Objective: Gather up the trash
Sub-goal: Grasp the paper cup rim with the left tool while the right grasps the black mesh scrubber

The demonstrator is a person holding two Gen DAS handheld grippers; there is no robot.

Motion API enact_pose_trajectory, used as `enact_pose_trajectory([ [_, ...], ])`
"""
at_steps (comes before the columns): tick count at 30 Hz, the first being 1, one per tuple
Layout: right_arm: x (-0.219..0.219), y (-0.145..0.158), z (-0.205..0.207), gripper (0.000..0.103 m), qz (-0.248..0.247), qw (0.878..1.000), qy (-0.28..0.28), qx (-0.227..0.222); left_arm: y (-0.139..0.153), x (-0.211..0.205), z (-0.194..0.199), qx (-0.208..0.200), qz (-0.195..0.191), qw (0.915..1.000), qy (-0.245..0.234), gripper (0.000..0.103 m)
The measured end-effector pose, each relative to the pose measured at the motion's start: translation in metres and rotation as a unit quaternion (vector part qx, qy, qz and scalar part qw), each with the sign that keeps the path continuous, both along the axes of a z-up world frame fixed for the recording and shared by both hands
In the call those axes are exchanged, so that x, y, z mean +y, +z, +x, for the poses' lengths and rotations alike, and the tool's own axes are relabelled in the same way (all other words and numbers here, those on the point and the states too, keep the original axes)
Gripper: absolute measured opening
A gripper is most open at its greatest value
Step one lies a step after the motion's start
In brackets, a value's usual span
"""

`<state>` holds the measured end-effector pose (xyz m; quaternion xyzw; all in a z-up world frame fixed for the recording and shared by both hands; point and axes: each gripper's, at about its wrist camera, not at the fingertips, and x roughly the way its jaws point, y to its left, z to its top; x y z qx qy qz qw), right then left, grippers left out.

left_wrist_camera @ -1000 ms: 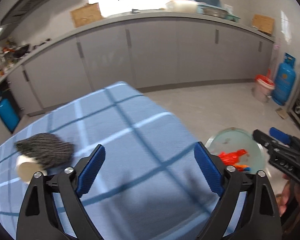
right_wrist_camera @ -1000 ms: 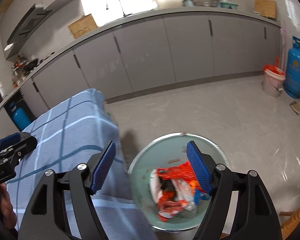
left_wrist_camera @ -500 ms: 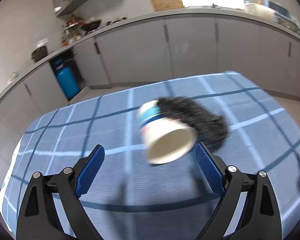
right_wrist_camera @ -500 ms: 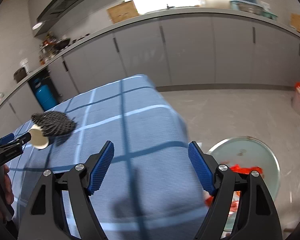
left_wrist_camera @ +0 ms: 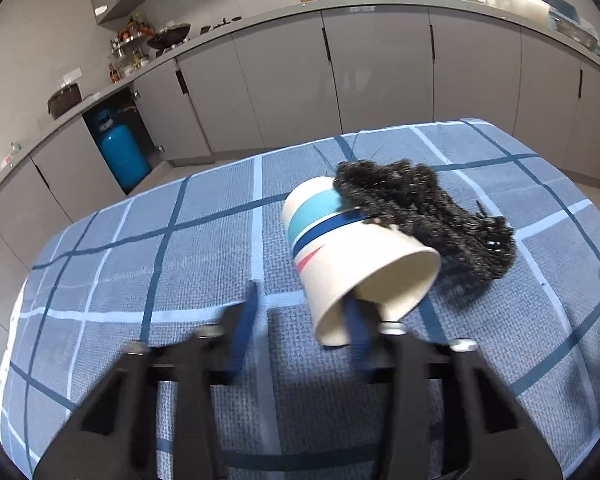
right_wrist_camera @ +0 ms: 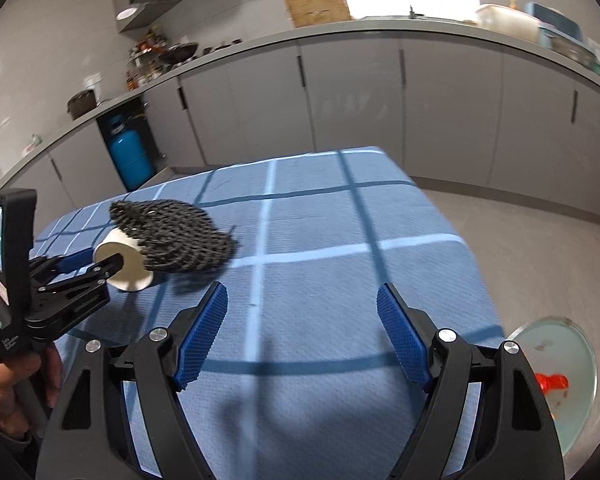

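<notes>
A white paper cup (left_wrist_camera: pixel 340 248) with blue bands lies on its side on the blue checked tablecloth (left_wrist_camera: pixel 180 280), its mouth towards me. A black mesh scrubber (left_wrist_camera: pixel 420 208) lies draped over the cup's far side. My left gripper (left_wrist_camera: pixel 300 300) is closing: one finger is inside the cup's mouth, the other is outside its left wall with a gap still showing. In the right wrist view the cup (right_wrist_camera: pixel 126 266), the scrubber (right_wrist_camera: pixel 176 236) and the left gripper (right_wrist_camera: pixel 100 260) sit at the left. My right gripper (right_wrist_camera: pixel 302 296) hangs open over bare cloth, holding nothing.
A round translucent bin (right_wrist_camera: pixel 556 360) with red trash (right_wrist_camera: pixel 552 382) stands on the floor past the table's right edge. Grey kitchen cabinets (left_wrist_camera: pixel 380 80) run behind the table, with a blue gas cylinder (left_wrist_camera: pixel 120 152) in a gap. A person's hand (right_wrist_camera: pixel 4 392) holds the left gripper.
Both views swung from the bin to the table. My left gripper reached the cup and its jaws narrowed around the rim. The right gripper moved over the cloth, still open.
</notes>
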<state>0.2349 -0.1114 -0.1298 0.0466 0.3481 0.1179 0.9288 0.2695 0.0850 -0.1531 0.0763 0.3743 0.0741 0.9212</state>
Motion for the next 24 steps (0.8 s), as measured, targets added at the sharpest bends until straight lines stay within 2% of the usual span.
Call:
enact_pose_trajectory([
  [1, 0.006, 0.001, 0.004, 0.077, -0.002, 1.000, 0.006, 0.000, -0.001, 0.003, 0.001, 0.004, -0.005, 1.0000, 0.001, 0.005],
  [10, 0.072, -0.002, 0.036, 0.077, -0.009, 0.997, 0.073, 0.005, 0.002, 0.022, -0.004, -0.004, -0.004, 0.9999, 0.016, 0.005],
  [20, 0.104, -0.027, 0.070, 0.076, -0.016, 0.994, 0.094, 0.047, -0.003, 0.041, 0.001, 0.001, -0.007, 0.9995, 0.032, 0.005],
  [22, 0.105, -0.034, 0.076, 0.066, -0.014, 0.993, 0.100, 0.065, -0.004, 0.041, 0.002, 0.001, -0.008, 0.9994, 0.033, 0.005],
  [23, 0.107, -0.039, 0.079, 0.053, -0.014, 0.991, 0.105, 0.078, -0.004, 0.041, 0.002, 0.001, -0.008, 0.9994, 0.032, 0.005],
  [24, 0.109, -0.041, 0.080, 0.050, -0.015, 0.991, 0.105, 0.080, -0.004, 0.041, 0.002, 0.001, -0.008, 0.9994, 0.032, 0.005],
])
